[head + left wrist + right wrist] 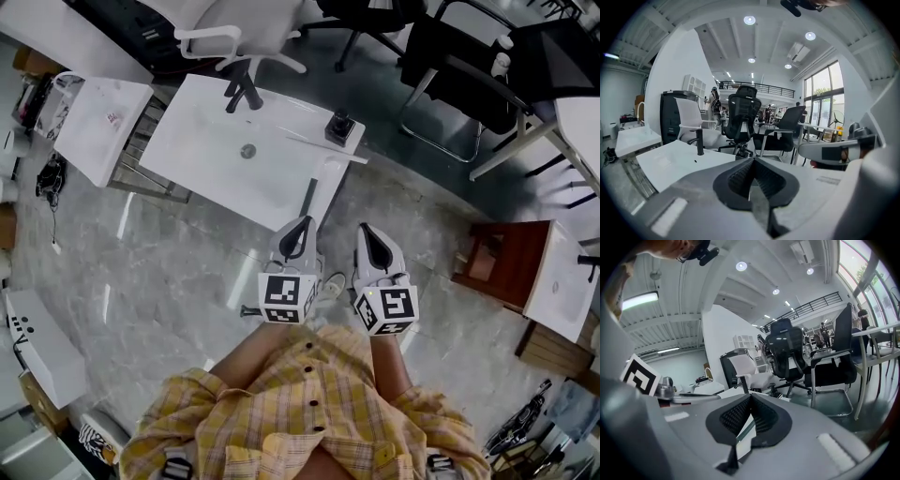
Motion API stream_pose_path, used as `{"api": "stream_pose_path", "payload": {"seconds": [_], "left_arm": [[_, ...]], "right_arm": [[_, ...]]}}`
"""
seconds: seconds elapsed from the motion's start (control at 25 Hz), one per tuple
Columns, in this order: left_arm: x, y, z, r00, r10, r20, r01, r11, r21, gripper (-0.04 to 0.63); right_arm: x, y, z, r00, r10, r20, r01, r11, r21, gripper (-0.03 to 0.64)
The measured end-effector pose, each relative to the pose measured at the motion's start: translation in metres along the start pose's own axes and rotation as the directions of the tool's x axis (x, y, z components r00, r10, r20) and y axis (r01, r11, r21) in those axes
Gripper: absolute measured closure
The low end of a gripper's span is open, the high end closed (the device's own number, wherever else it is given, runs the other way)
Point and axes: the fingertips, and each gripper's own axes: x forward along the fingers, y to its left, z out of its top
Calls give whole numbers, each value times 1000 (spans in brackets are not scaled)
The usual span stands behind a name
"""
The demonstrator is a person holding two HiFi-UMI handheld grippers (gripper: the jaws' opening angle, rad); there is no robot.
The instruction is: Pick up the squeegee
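Observation:
The squeegee lies on the near right part of a white sink top. Its black handle points toward me and its thin pale blade lies crosswise at the far end. My left gripper hovers just short of the handle's near end, jaws shut and empty; in its own view the left gripper points over the sink top. My right gripper hangs beside it to the right, over the floor. The right gripper shows its pads meeting with nothing between them.
A black faucet and a small black object stand on the sink top. Another white basin sits to the left, a red-brown stand to the right. Office chairs stand beyond on the marble floor.

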Motion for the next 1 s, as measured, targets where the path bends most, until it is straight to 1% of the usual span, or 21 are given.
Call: {"api": "stream_pose_path", "payload": {"seconds": [0.28, 0.44, 0.56, 0.8, 0.84, 1.0], "left_arm": [[35, 21, -6, 999, -13, -38, 13, 1000, -14, 597], [56, 30, -15, 997, -30, -77, 28, 999, -17, 597], [71, 37, -18, 994, -37, -98, 38, 999, 4, 597], [95, 47, -32, 988, -64, -139, 65, 998, 5, 597], [99, 47, -33, 987, -71, -145, 73, 997, 9, 584], [115, 51, -41, 982, -80, -172, 83, 996, 11, 571]], "right_arm": [[33, -10, 2, 999, -27, -20, 27, 999, -28, 621], [51, -13, 0, 999, -46, -28, 45, 998, -32, 621], [63, -16, -4, 997, -59, -40, 58, 998, -18, 621], [79, -17, -19, 994, -80, -77, 81, 997, 4, 620], [81, -19, -21, 993, -84, -82, 85, 996, 6, 620], [88, -24, -29, 990, -100, -99, 102, 995, 17, 620]]}}
